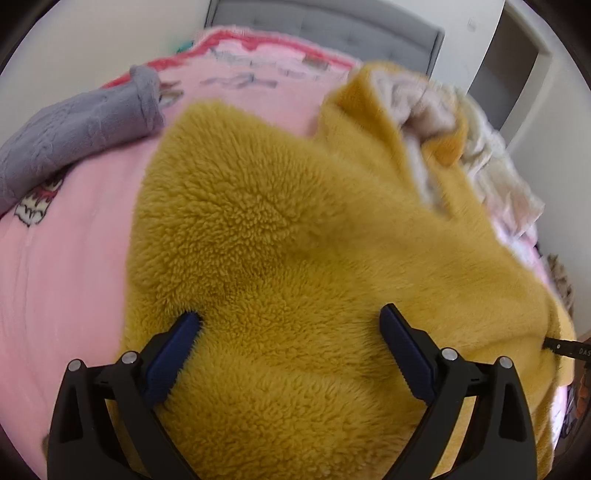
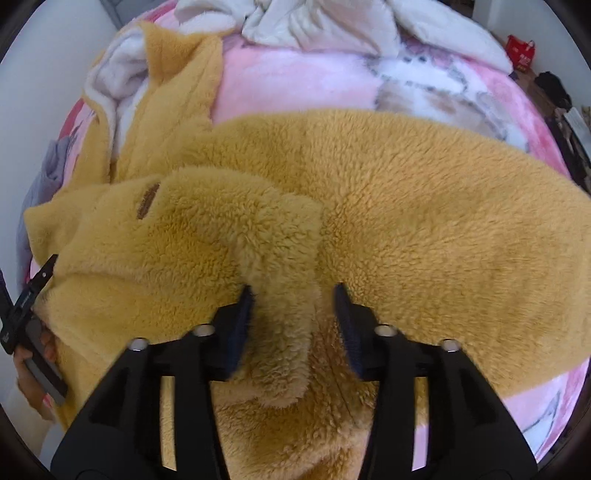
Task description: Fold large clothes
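Two grippers are being held over a mustard-yellow fleece garment [image 1: 295, 240] that is lying spread across a pink blanket [image 1: 66, 258] on a bed; in the left wrist view the garment is filling the centre and lower right of the frame, and the left gripper [image 1: 290, 317] is being held with its jaws spread wide, the blue pads [image 1: 402, 350] resting on the pile with nothing pinched between them; a cream lining [image 1: 424, 110] is being shown at the upper right of that frame, where the yellow fabric is turned back; a grey fleece item [image 1: 74, 129] is lying at the upper left on the blanket, and a grey headboard [image 1: 332, 26] is standing along the top edge.

In the right wrist view the garment [image 2: 406, 203] is stretching from the left edge to the right edge of the frame; the right gripper [image 2: 293, 293] is being held part open, and a thick ridge of yellow fleece is lying between its jaws (whether the ridge is actually being squeezed cannot be told, since a gap is showing beside the right pad); a small brown patch [image 2: 147, 199] is visible on the fabric at centre left; white bedding [image 2: 314, 22] is bunched along the top of the frame.
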The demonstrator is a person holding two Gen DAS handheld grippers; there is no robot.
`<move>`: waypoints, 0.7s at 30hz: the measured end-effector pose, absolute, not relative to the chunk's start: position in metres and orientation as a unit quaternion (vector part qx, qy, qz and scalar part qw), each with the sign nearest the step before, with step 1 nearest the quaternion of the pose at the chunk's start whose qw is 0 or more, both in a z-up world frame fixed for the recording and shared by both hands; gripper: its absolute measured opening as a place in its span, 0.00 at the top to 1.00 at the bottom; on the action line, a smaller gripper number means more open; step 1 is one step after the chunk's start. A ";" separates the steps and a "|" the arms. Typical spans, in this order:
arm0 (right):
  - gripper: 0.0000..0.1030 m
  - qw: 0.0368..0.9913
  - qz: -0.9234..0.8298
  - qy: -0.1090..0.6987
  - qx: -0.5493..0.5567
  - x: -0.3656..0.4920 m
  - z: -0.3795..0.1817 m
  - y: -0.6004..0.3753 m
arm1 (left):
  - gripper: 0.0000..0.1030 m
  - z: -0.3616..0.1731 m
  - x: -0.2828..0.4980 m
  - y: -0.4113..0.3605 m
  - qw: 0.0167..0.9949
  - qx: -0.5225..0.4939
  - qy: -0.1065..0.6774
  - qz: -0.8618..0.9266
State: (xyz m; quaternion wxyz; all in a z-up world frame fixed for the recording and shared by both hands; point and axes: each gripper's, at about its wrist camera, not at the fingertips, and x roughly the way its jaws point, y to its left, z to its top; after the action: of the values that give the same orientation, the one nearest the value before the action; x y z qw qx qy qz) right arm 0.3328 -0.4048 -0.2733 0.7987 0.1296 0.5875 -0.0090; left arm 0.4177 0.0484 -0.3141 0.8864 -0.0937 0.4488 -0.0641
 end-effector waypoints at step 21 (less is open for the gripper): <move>0.63 0.847 0.029 0.526 0.075 0.379 -0.264 -0.343 | 0.08 -0.321 0.508 0.041 0.842 -0.067 0.523 -0.112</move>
State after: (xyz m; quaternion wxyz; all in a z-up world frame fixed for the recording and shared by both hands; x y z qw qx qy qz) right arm 0.3786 -0.3430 -0.2641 0.8468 0.0747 0.5259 0.0292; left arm 0.5081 0.0411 -0.3207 0.8422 -0.0673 0.5231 -0.1121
